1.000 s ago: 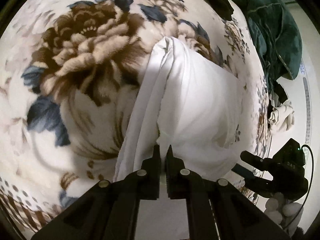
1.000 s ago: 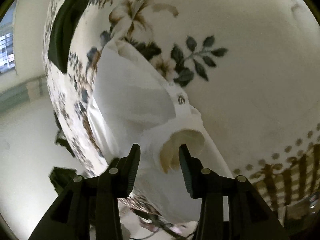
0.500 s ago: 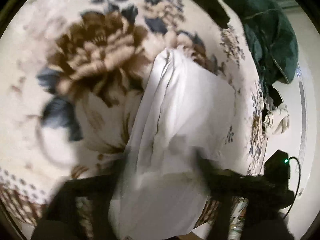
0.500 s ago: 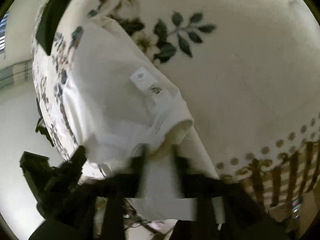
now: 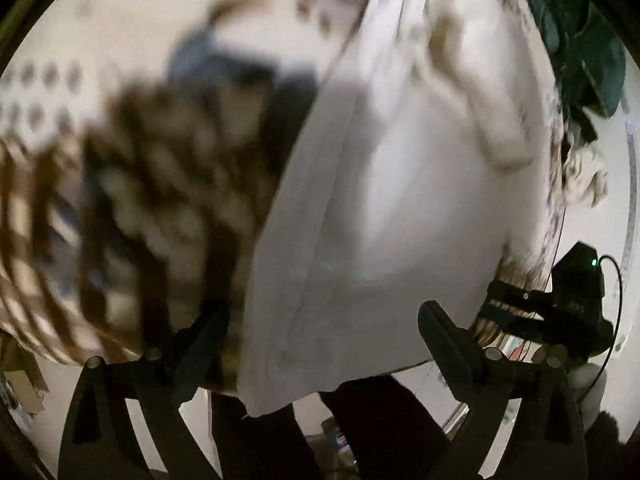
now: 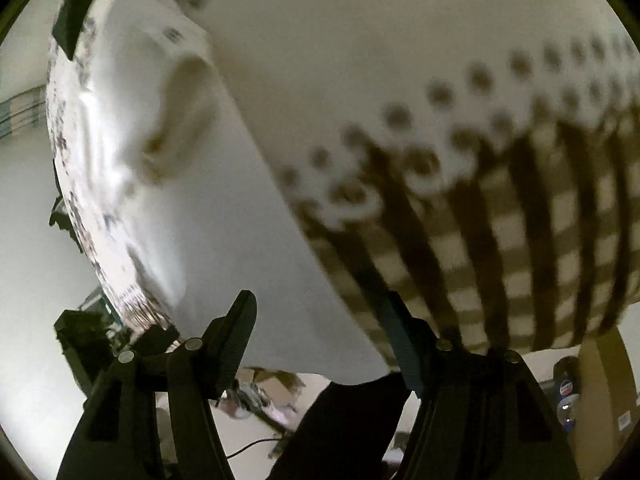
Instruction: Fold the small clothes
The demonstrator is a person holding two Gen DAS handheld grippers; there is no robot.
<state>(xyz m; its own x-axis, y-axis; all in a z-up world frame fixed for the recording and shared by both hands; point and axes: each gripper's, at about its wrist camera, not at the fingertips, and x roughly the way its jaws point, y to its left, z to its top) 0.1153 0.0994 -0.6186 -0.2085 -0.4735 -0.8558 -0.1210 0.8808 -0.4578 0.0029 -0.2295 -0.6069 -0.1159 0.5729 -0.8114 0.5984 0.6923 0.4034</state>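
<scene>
A white garment (image 5: 380, 208) lies folded lengthwise on a floral blanket (image 5: 168, 168), its near end hanging over the bed's edge. It also shows in the right wrist view (image 6: 208, 216), with the neck opening toward the far end. My left gripper (image 5: 322, 324) is open and empty, its jaws wide apart at the garment's near end. My right gripper (image 6: 320, 320) is open and empty too, its jaws spread over the garment's near hem. Both views are motion blurred.
A dark green cloth (image 5: 576, 40) and a crumpled pale cloth (image 5: 584, 176) lie at the bed's far right. A black device with a green light (image 5: 576, 292) sits to the right. The blanket's brown checked border (image 6: 500, 240) hangs at the bed's near edge.
My left gripper was shut on the garment and has opened and let go. My right gripper has opened wider. Both have pulled back toward the bed's near edge.
</scene>
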